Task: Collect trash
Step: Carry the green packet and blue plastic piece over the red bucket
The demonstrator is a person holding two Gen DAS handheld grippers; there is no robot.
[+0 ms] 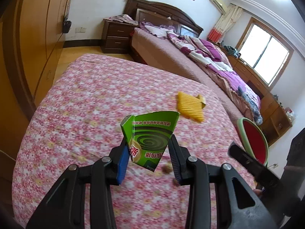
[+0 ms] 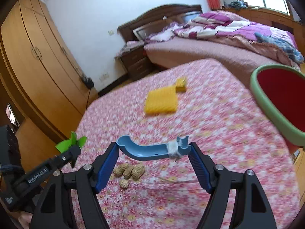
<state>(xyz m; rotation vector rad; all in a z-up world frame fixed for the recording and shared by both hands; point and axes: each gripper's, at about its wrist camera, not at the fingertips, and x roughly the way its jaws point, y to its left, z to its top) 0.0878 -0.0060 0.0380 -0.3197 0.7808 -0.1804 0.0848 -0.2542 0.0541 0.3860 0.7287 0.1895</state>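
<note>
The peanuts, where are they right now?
In the right wrist view, the peanuts lie on the floral cloth, just below the blue plastic piece held by the right gripper.

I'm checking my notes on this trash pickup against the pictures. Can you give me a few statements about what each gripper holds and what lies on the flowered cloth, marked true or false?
1. The left gripper holds a green carton between its jaws. True.
2. The right gripper is empty. False: its jaws are shut on a curved blue plastic piece.
3. A yellow ridged piece lies on the flowered cloth. True.
4. The peanuts are already in the red bin. False: they lie on the cloth, below the right gripper.
5. The red bin has a green rim. True.
</note>
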